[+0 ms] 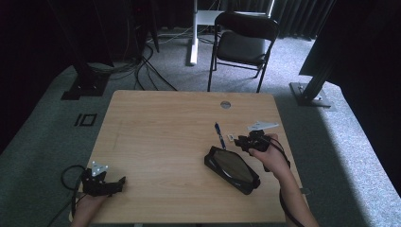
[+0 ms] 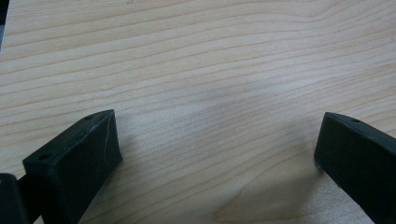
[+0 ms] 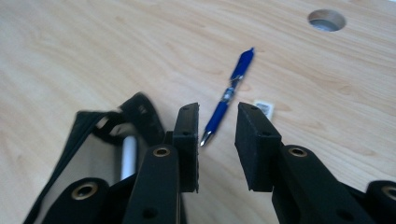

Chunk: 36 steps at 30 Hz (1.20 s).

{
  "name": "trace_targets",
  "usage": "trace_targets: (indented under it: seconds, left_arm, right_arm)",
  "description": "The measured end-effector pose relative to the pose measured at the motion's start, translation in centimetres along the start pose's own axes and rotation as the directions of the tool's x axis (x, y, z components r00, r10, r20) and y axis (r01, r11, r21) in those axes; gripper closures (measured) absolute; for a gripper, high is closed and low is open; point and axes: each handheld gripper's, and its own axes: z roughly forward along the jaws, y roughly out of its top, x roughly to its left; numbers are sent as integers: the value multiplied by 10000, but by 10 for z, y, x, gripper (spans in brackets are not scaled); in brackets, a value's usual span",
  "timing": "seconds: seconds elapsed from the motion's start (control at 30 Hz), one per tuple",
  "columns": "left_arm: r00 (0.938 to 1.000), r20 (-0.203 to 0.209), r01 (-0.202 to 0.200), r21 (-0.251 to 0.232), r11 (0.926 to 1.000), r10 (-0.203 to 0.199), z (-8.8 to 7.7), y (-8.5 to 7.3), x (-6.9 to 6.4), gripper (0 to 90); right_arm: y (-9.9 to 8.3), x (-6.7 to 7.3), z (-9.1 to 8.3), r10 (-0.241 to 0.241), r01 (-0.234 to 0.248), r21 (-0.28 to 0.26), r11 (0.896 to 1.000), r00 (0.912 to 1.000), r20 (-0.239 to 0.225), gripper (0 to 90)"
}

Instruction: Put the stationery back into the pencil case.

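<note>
Wood-grain table [image 1: 156, 142]: light tabletop on which everything is laid out.
Left gripper [image 1: 101, 182]: seen at the near left corner in the high view – jaws spread wide, nothing between them, bare wood beneath in the left gripper view.
Black pencil case [image 1: 231, 169]: laid slantwise on the right half, its mouth open; a white stick-like item can be made out inside in the right gripper view.
Blue pen [image 3: 229, 95]: lying flat just beyond the case, tip toward the jaws, apart from both pads.
Small white label [image 3: 265, 108]: just beside the pen, on its right.
Right gripper [image 3: 217, 144]: jaws parted by a narrow gap, nothing clamped; the pen is lined up just ahead of that gap.
Step judged: the pen is to be picked up, likely for the case.
Advice – the gap should be widened slightly, the barrel straddled crosswise near its middle, and the label left untouched.
</note>
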Motion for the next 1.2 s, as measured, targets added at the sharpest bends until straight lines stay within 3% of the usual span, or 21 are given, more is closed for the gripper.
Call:
trace_targets:
  seconds: [0.5,0.9,1.2]
  left_arm:
    - [10000,3,2,-7,10000,-2,0,0,0,5]
    - [10000,0,2,-3,10000,-2,0,0,0,5]
    - [10000,0,5,-7,10000,-5,0,0,0,5]
  right_arm:
    - [6,-18,23,488,-479,-156,9987,9964,692,674]
    - [4,-30,48,850,-904,453,9949,9902,1107,649]
    - [4,-31,67,957,-1056,852,9908,9890,1128,625]
